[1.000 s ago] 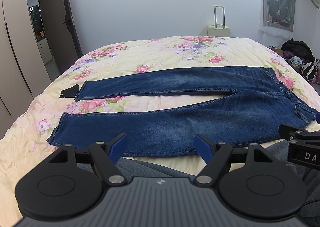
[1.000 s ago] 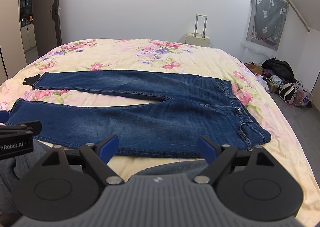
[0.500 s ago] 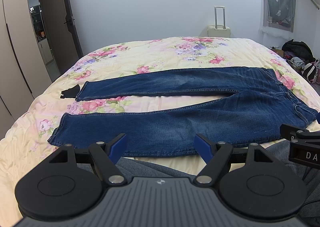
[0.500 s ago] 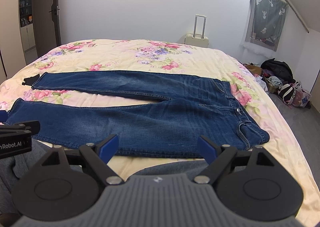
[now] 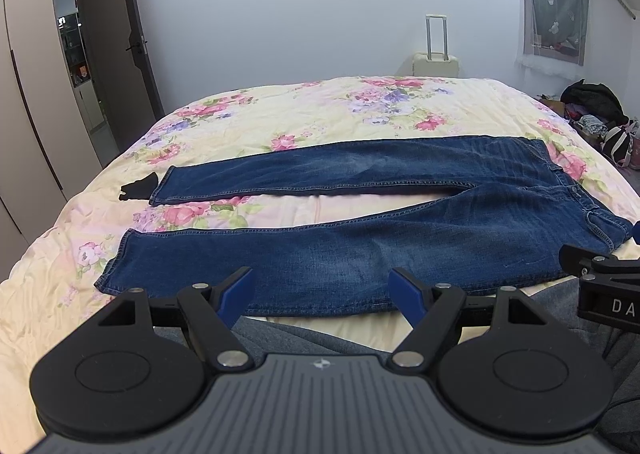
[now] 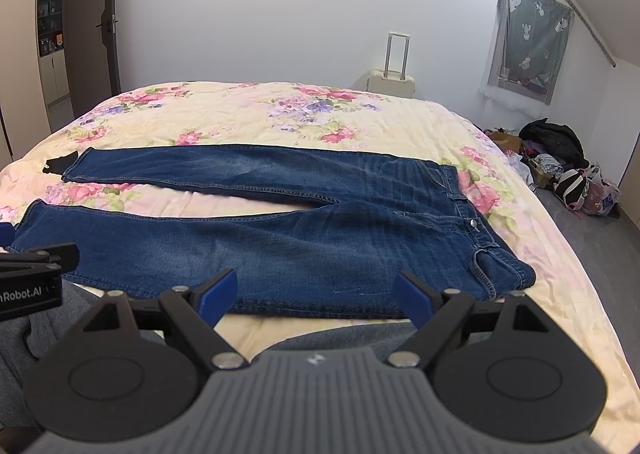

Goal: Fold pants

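Blue jeans [image 5: 360,250] lie flat and spread on the floral bedspread [image 5: 320,109], legs pointing left, waistband at the right [image 6: 476,230]. The two legs are apart, with bedspread showing between them. My left gripper [image 5: 322,288] hovers open over the near edge of the near leg, nothing between its blue fingertips. My right gripper [image 6: 316,292] is also open, above the near edge by the thigh, holding nothing. Each gripper's body shows at the edge of the other's view.
A small black cloth [image 5: 138,186] lies by the far leg's hem. A person's grey trousers [image 5: 304,338] are at the bed's near edge. A cream suitcase [image 5: 435,61] stands at the far wall, bags [image 6: 560,157] on the floor at right, an open door [image 5: 116,53] at left.
Both grippers have shifted very slightly; the jeans sit a touch lower and nearer in view. Jaws remain open and the jeans have not moved.
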The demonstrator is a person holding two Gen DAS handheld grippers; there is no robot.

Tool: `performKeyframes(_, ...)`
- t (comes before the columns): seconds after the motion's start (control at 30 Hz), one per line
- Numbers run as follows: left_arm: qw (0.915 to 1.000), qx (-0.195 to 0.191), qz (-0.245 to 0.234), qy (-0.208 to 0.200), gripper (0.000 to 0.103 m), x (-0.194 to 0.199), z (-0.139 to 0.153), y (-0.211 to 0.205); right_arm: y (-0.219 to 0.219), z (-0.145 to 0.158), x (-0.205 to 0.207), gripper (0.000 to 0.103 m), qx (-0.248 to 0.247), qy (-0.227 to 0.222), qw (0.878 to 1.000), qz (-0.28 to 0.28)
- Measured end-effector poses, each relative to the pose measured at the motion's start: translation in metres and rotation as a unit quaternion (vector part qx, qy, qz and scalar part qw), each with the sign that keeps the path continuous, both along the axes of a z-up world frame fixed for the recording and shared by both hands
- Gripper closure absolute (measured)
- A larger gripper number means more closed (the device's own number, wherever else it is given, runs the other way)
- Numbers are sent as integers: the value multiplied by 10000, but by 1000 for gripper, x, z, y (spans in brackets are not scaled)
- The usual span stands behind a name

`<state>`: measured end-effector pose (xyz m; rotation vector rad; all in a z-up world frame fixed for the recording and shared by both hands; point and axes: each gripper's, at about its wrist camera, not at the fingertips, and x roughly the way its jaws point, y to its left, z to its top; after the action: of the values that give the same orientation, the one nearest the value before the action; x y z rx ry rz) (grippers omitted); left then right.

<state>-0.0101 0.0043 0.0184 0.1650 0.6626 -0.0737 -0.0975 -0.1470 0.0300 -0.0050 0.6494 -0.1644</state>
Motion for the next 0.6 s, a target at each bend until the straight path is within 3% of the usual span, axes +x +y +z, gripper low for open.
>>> performKeyframes(0.6, 10000, 1, -17, -22, 14, -1, 1, -3, -3, 5, -4, 21, -6, -48, 10000, -17)
